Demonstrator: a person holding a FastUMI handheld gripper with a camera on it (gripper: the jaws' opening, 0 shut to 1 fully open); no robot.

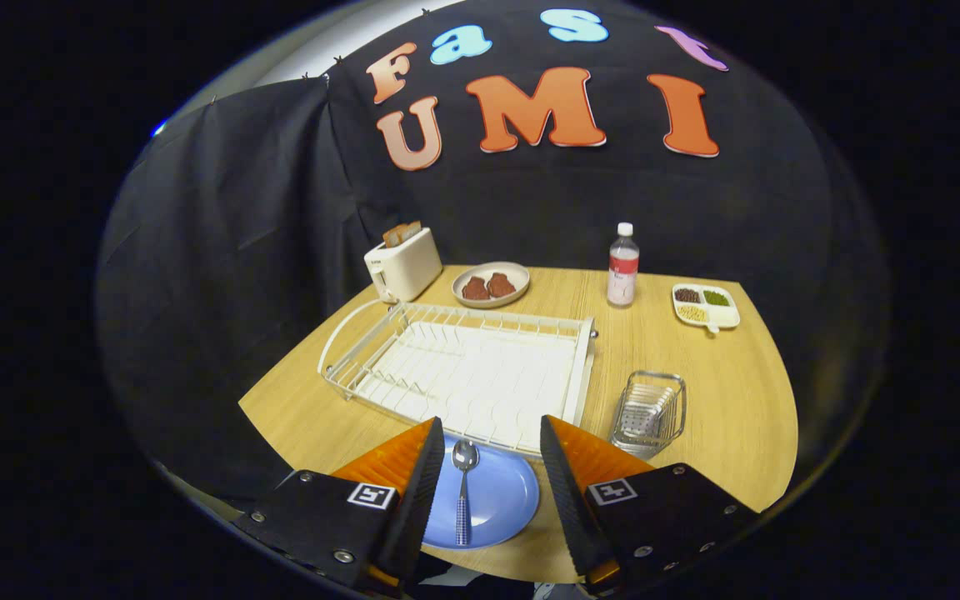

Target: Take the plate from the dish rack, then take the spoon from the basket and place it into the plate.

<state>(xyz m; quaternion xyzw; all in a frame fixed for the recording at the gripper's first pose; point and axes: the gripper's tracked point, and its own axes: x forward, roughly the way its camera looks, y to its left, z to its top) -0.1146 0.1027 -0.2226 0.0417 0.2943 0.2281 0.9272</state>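
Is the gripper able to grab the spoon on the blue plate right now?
Probably yes. The gripper is open, and the spoon lies on the blue plate between its fingers, with nothing over it.

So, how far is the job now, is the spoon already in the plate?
Both steps look done. The blue plate is out of the white dish rack and lies on the table in front of it. The spoon lies on the plate, and the metal basket looks empty. The gripper is open, holding nothing, with the spoon between its fingers. Nothing appears left.
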